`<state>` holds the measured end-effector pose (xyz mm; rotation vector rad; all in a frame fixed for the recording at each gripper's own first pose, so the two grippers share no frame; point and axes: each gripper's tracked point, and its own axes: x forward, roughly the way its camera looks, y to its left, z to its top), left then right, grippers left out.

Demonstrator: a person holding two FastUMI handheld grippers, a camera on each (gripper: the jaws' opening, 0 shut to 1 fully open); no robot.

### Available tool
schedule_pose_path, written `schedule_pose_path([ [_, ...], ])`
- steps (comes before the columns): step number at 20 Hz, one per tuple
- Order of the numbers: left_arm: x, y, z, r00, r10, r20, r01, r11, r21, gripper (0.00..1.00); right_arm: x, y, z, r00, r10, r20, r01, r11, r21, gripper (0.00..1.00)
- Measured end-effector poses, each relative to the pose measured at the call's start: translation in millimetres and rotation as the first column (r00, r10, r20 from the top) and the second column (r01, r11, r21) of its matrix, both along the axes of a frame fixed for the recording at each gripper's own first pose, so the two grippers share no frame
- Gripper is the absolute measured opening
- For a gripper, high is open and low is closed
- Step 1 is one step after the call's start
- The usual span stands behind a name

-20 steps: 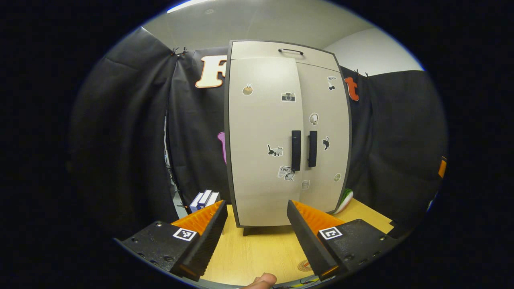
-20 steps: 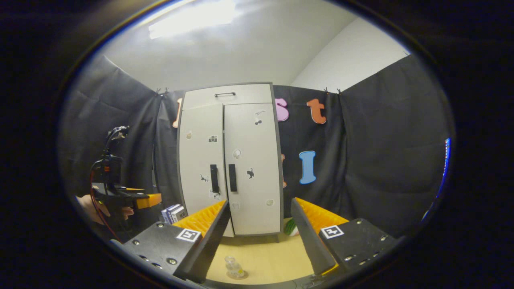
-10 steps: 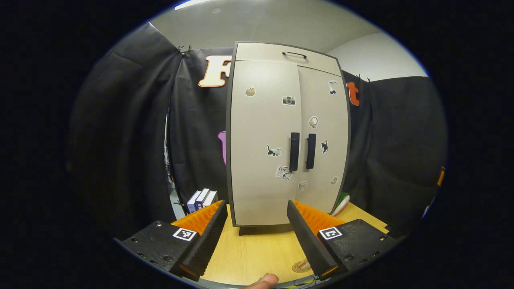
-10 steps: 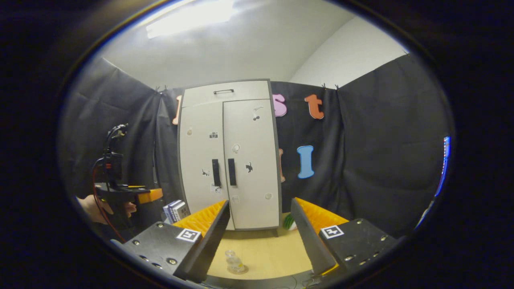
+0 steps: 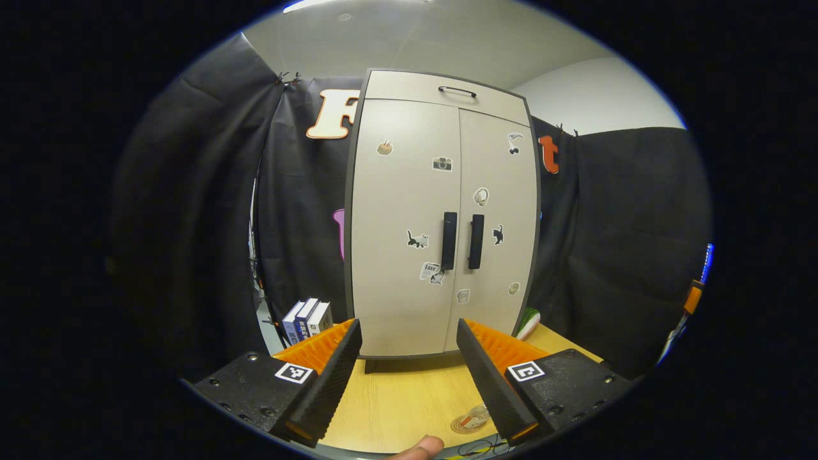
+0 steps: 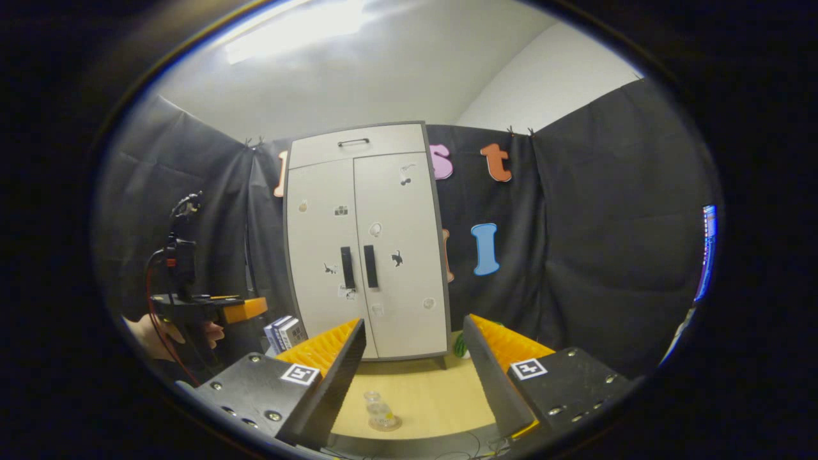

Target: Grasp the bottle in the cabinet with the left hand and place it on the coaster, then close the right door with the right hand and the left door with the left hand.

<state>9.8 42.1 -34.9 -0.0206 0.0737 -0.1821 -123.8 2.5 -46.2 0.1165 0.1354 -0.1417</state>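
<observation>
Standing upright on a round coaster, a small clear bottle sits low in the centre of the right gripper view, on the pale wooden table between that view's two fingers. In the left gripper view the coaster shows at the bottom, just beside the inner edge of the right-hand finger, with part of the bottle on it, mostly hidden.

Behind, at the centre of both views, the cabinet stands on the table with both doors flat and flush. The left door and right door meet at a middle seam, with two dark vertical handles side by side. Small stickers dot the doors, and a narrow drawer with a thin handle runs across the top.

The left gripper points level at the cabinet's base, its fingers spread wide with nothing between them; a fingertip of the person shows at the bottom edge. In the right gripper view the left gripper is also seen at centre left, held level by a hand, with red cable trailing. The right gripper points level at the cabinet too, fingers spread wide and holding nothing.

Some books stand left of the cabinet's foot, and a green and white object lies at its right. Black cloth hangs all around; above it are a white wall and ceiling with a bright light.
</observation>
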Motion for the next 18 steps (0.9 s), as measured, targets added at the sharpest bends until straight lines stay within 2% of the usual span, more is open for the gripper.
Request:
schedule_pose_path([
  [5, -5, -1, -12, 0.999, -0.012, -0.029, 0.013, 1.000, 0.015, 0.95, -2, 1, 0, 1.000, -0.007, 0.012, 0.007, 0.999, 0.047, 0.93],
  [10, -6, -1, -7, 1.000, -0.026, 0.005, 0.026, 0.999, 0.040, 0.95, 8, 5, -10, 1.000, -0.004, 0.004, 0.004, 0.999, 0.045, 0.93],
  [16, 8, -2, -9, 1.000, -0.021, -0.002, 0.021, 0.999, 0.027, 0.95, 49, 8, -5, 0.998, 0.015, 0.058, -0.017, 0.999, 0.038, 0.93],
  [18, 14, -13, -13, 0.999, -0.042, -0.009, 0.042, 0.999, 0.013, 0.95, 68, 6, -3, 0.996, 0.018, 0.084, -0.022, 0.999, 0.045, 0.93],
])
